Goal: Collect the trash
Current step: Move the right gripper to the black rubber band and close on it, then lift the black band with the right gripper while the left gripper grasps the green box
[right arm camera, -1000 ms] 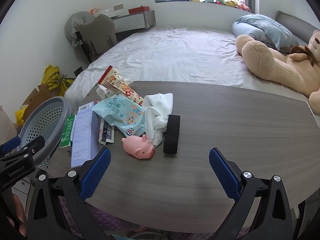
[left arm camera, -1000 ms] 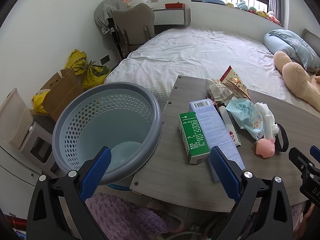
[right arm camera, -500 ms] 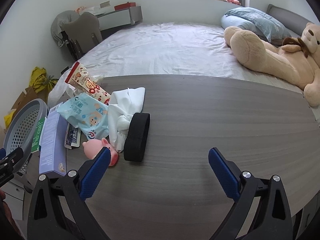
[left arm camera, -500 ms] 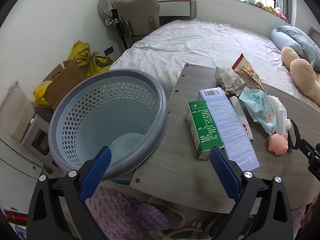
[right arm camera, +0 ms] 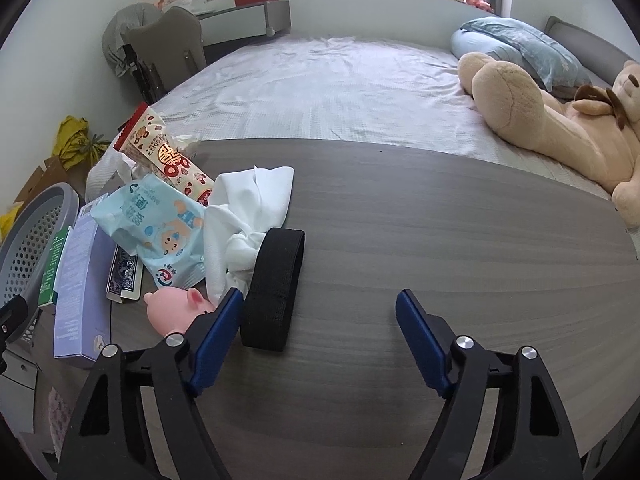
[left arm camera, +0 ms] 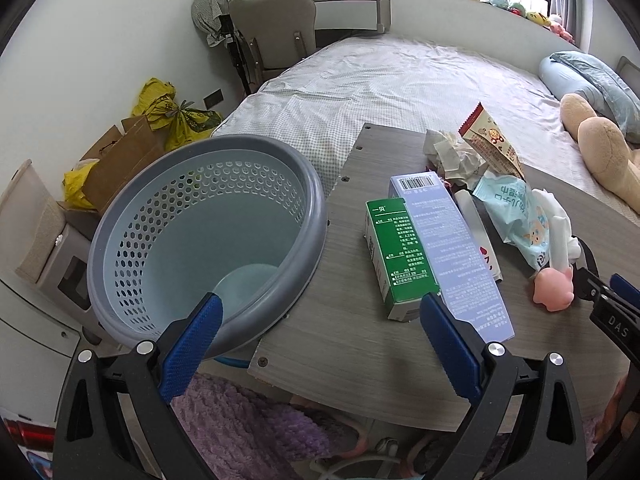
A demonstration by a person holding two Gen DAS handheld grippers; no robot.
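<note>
Both claws tilt steeply down over the table (right arm camera: 400, 240). Right claw (right arm camera: 320, 312) jaws have just been narrowing, still apart, nothing between them; its left finger sits just beside the black band (right arm camera: 276, 284). Left claw (left arm camera: 320, 320) spread wide, empty, straddling the basket (left arm camera: 120, 216) rim and green box (left arm camera: 396, 252). Trash heap lies left of the band: wipes pack (right arm camera: 160, 232), snack wrapper (right arm camera: 168, 152).

Both grippers were made of black plastic arms with blue ribbed pads on the inner faces of the fingers. Each arm carried round silver screws near the pad. The right gripper (left arm camera: 612, 300) showed white letters "DAS" on its side.
</note>
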